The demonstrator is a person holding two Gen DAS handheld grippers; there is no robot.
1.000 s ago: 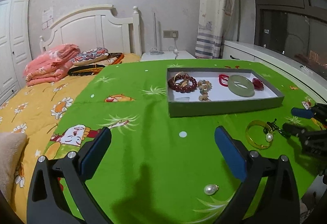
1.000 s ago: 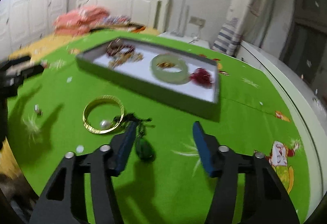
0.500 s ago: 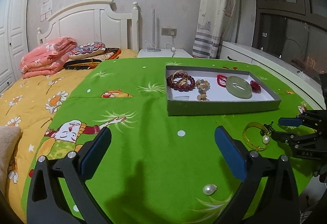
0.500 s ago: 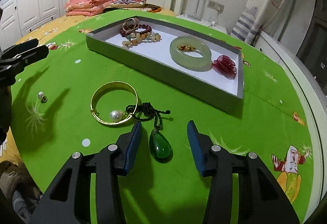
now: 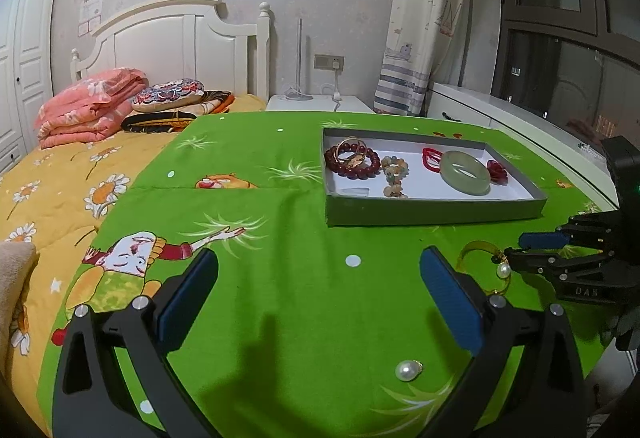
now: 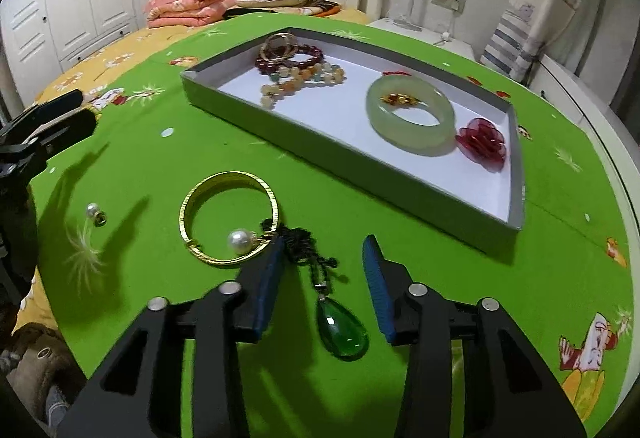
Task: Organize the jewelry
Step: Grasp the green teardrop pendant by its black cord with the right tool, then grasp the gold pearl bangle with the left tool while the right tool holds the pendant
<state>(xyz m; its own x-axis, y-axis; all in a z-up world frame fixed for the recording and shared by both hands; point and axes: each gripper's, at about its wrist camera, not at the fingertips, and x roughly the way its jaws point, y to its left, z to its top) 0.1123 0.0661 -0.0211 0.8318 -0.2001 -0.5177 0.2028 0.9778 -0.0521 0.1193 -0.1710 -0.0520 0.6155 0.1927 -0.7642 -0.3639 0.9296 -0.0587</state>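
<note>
A grey tray [image 6: 304, 154] [image 5: 432, 214] on the green cloth holds a red bead bracelet [image 6: 292, 56], a jade bangle [image 6: 412, 116], pale beads and a red flower. On the cloth lie a gold bangle [image 6: 228, 218] with a pearl, a green drop pendant [image 6: 342, 330] on a black cord, and a loose pearl earring [image 6: 94, 212] [image 5: 407, 371]. My right gripper [image 6: 324, 258] is open, low over the cloth, its fingers on either side of the pendant's cord. My left gripper [image 5: 318, 278] is open and empty above the cloth, the pearl earring below it.
The green cloth covers a round table [image 5: 248, 198] beside a bed with a yellow quilt [image 5: 48, 190] and folded pink blankets. A white nightstand and window ledge stand behind. The table edge is close on the right [image 6: 616, 166].
My right gripper has moved forward and down over the pendant, so its fingers now straddle the cord. My left gripper has drifted slightly; the jewelry has not moved.
</note>
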